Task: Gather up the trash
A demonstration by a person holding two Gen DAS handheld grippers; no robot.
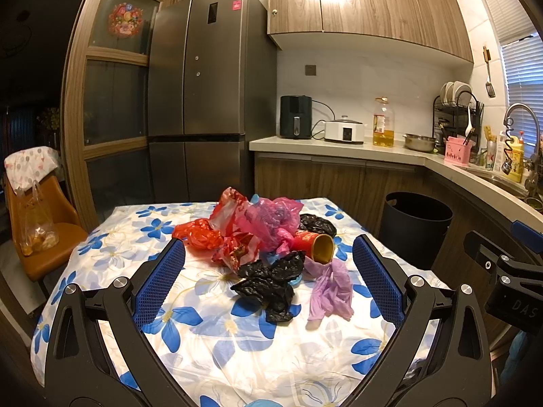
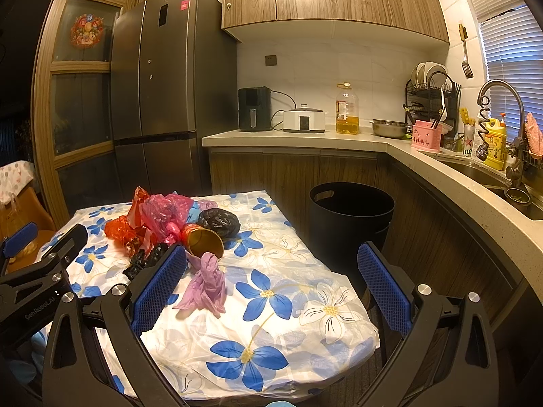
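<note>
A heap of trash lies mid-table on the flowered cloth (image 1: 210, 349): red plastic wrappers (image 1: 200, 234), a pink bag (image 1: 271, 220), a crumpled black bag (image 1: 271, 281), a red paper cup (image 1: 314, 246) on its side, a purple glove (image 1: 331, 288) and a second black bag (image 1: 317, 224). My left gripper (image 1: 269, 274) stands open just short of the heap, empty. In the right wrist view the cup (image 2: 203, 240), glove (image 2: 207, 281) and black bag (image 2: 219, 222) lie ahead-left. My right gripper (image 2: 271, 281) is open over bare cloth. A black bin (image 2: 351, 210) stands beyond the table's right side.
A counter (image 2: 305, 139) runs behind with an air fryer (image 2: 254, 108), cooker, oil bottle (image 2: 346, 108) and dish rack; a sink and tap (image 2: 502, 108) sit at right. A fridge (image 1: 200, 84) stands behind the table. An orange chair (image 1: 37, 237) carrying a bag is at left.
</note>
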